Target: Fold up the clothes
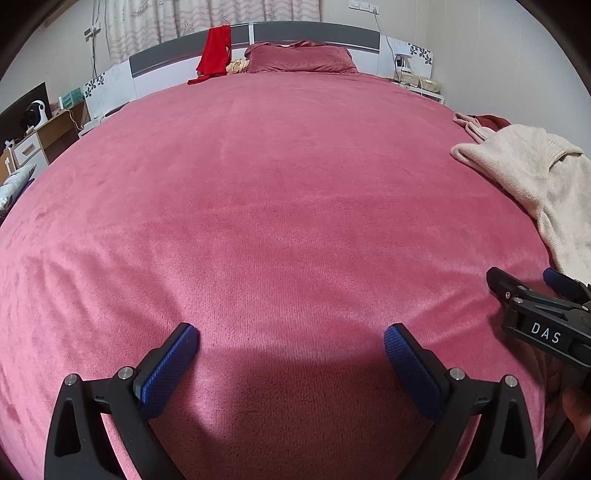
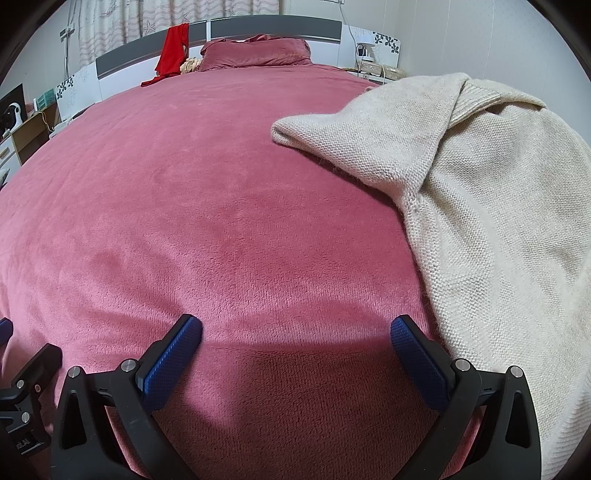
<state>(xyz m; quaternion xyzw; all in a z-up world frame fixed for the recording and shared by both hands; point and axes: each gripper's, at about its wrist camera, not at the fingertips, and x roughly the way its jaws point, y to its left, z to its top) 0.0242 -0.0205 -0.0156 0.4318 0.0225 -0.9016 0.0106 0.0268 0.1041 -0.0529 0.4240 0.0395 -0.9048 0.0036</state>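
A cream knitted sweater point(image 2: 491, 206) lies crumpled on the right side of the pink bed point(image 2: 207, 206); it also shows at the right edge of the left wrist view point(image 1: 532, 173). My right gripper point(image 2: 295, 332) is open and empty, low over the bedspread, its right finger point(image 2: 417, 354) close to the sweater's edge. My left gripper point(image 1: 291, 339) is open and empty over bare bedspread point(image 1: 280, 206). The right gripper point(image 1: 517, 282) shows at the right of the left wrist view, open. A pink garment point(image 1: 471, 123) lies beyond the sweater.
A red garment point(image 1: 214, 55) hangs over the grey headboard point(image 1: 314, 35). A pink pillow point(image 1: 301, 57) lies at the head. A desk point(image 1: 44, 136) stands left of the bed, a nightstand point(image 1: 417, 81) at the right.
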